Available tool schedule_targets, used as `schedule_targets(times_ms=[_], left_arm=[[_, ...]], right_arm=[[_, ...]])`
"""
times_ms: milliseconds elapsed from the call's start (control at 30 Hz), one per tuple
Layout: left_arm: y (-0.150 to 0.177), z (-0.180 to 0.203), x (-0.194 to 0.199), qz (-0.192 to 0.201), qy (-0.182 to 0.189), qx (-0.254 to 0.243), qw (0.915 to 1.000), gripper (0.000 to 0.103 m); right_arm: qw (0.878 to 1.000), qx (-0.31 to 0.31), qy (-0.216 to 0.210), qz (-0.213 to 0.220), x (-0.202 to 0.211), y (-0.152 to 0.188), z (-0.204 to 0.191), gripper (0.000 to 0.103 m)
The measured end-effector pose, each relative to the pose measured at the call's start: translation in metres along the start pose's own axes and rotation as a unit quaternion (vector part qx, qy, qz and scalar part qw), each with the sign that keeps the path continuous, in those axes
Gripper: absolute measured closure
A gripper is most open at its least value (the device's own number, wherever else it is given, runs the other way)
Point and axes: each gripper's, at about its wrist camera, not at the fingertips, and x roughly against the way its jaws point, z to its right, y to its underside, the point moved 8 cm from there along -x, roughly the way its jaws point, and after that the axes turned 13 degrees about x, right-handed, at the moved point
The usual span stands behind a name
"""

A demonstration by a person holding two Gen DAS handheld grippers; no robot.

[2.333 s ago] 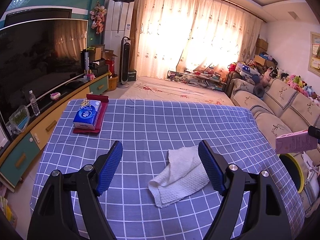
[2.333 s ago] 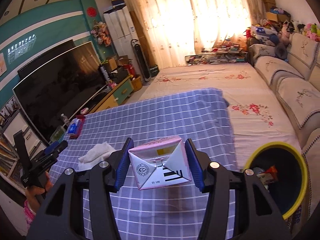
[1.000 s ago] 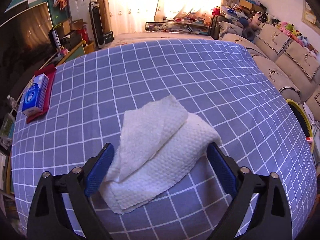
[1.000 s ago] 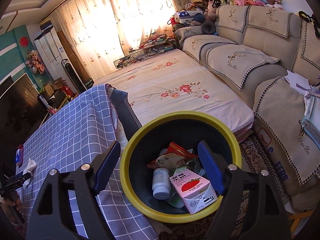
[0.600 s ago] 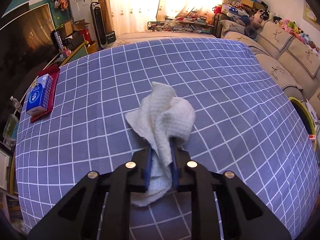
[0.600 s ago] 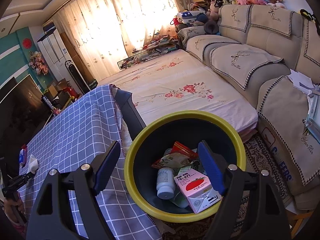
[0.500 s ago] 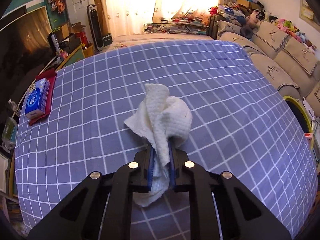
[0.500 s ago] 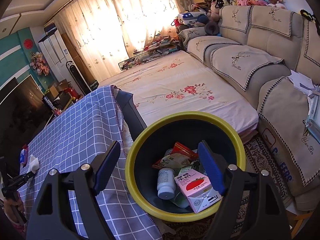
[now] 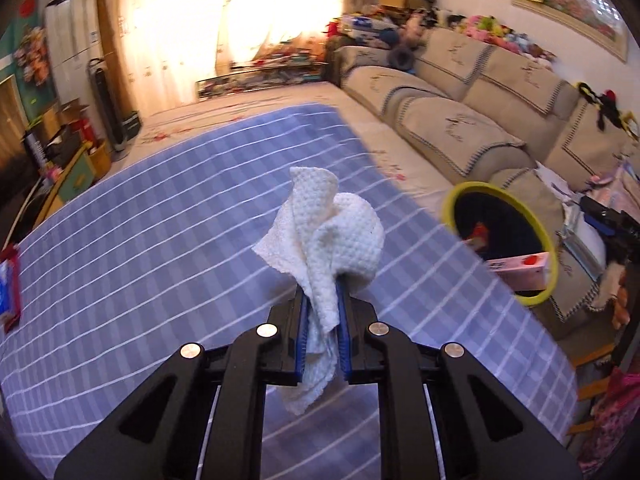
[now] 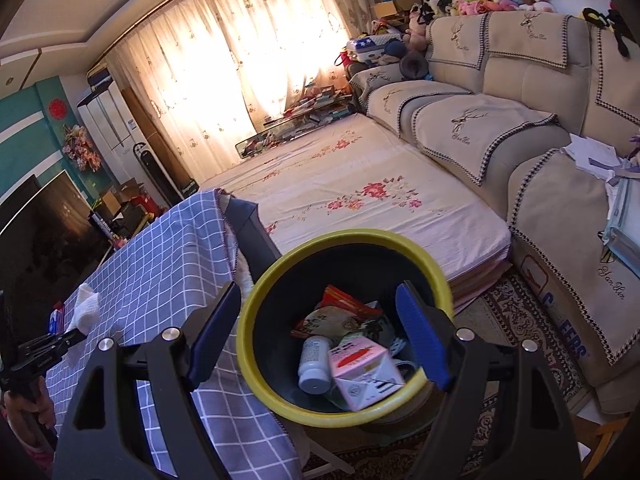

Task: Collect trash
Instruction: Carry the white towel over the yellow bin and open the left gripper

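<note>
The left gripper [image 9: 322, 312] pinches the white paper towel [image 9: 326, 236] at frame centre, above the checked tabletop [image 9: 140, 240]. Carry it right over the yellow-rimmed bin [image 9: 538, 258] at right before releasing. The right gripper [image 10: 320, 332], spread empty above it, should clear out.

Both grippers are black angular frames. The left gripper [image 9: 320, 320] and right gripper [image 10: 318, 334] carry blue finger pads [image 10: 420, 340]. Round silver screws [image 9: 267, 330] dot the linkages.

Sunlit curtains [image 10: 256, 80], beige sofa [image 10: 500, 120], teal wall [image 10: 24, 120], patterned rug [image 10: 520, 320].
</note>
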Motion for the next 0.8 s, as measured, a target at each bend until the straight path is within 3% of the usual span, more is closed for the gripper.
schedule_targets(times_ms=[167,400,567,733,767,800], left_arm=[[-0.010,0.086,-0.018,-0.015,0.053,-0.047,0.9974,0.090],[-0.012,0.202,-0.051,-0.045,0.109,-0.110,0.9869,0.090],[-0.005,0.245,-0.086,-0.073,0.111,-0.122,0.9837,0.089],[-0.004,0.262,-0.120,-0.100,0.097,-0.124,0.9824,0.086],[-0.001,0.261,-0.125,-0.104,0.095,-0.124,0.9822,0.083],[0.000,0.262,-0.131,-0.109,0.092,-0.124,0.9820,0.072]], right_arm=[[1.000,-0.004,0.024,0.012,0.017,0.003,0.024,0.028],[0.999,-0.020,0.035,0.018,0.028,0.007,0.050,0.027],[0.999,-0.022,0.032,0.017,0.030,0.009,0.057,0.027],[0.999,-0.024,0.029,0.017,0.030,0.009,0.058,0.026],[0.999,-0.023,0.030,0.018,0.030,0.008,0.057,0.026],[0.999,-0.022,0.030,0.018,0.031,0.007,0.056,0.026]])
